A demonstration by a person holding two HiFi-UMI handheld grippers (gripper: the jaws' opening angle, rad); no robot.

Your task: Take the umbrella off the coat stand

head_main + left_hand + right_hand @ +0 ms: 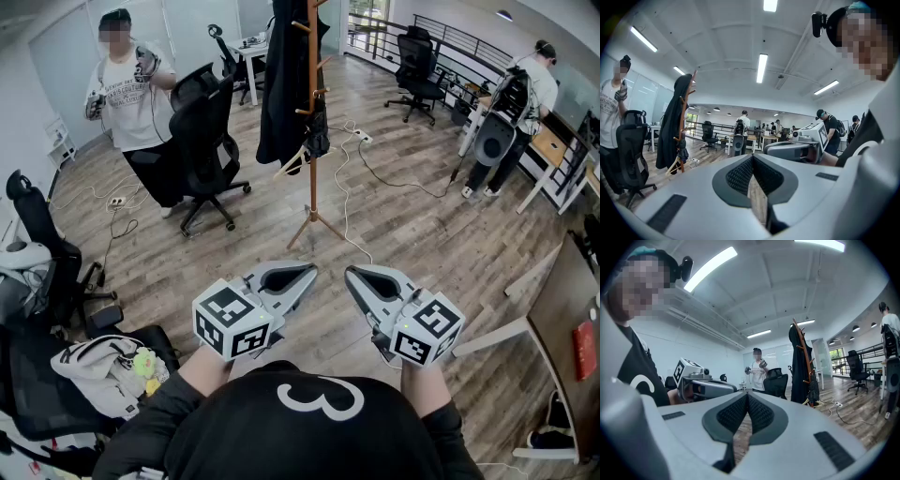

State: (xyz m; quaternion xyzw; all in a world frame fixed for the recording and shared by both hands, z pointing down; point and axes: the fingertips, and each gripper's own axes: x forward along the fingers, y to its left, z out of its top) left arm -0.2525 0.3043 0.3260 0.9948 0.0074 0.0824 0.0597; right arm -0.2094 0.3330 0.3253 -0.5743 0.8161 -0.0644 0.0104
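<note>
Holding a tool in each hand close to the chest, the person is pointing both out over the wooden floor (412, 234). The left gripper (309, 270) is showing its jaws closed together at the tips with nothing between them, and its own view is showing the same: the left gripper's pads (740, 176) are meeting at the front, with only floor showing through the slit behind. The right gripper (352, 272) is sitting just beside it, jaws likewise pressed together and empty. In the right gripper view the ribbed pads (761, 413) are touching at the tip.

Beyond them, a white cable (346, 202) is trailing across the boards past the splayed feet of the coat stand (312, 192), which is standing well apart from both grippers. The umbrella (319, 127), dark and folded, is hanging upright from a peg on the stand's right side, close against the pole. A black coat (281, 84) is draping down the left side, and a pale wooden hanger (292, 165) is dangling below its hem.

To the left of the stand a black office chair (211, 131) is standing, and a person in a white shirt (131, 94) is standing behind it. Far right, another person with a backpack (520, 98) is leaning over a desk.
</note>
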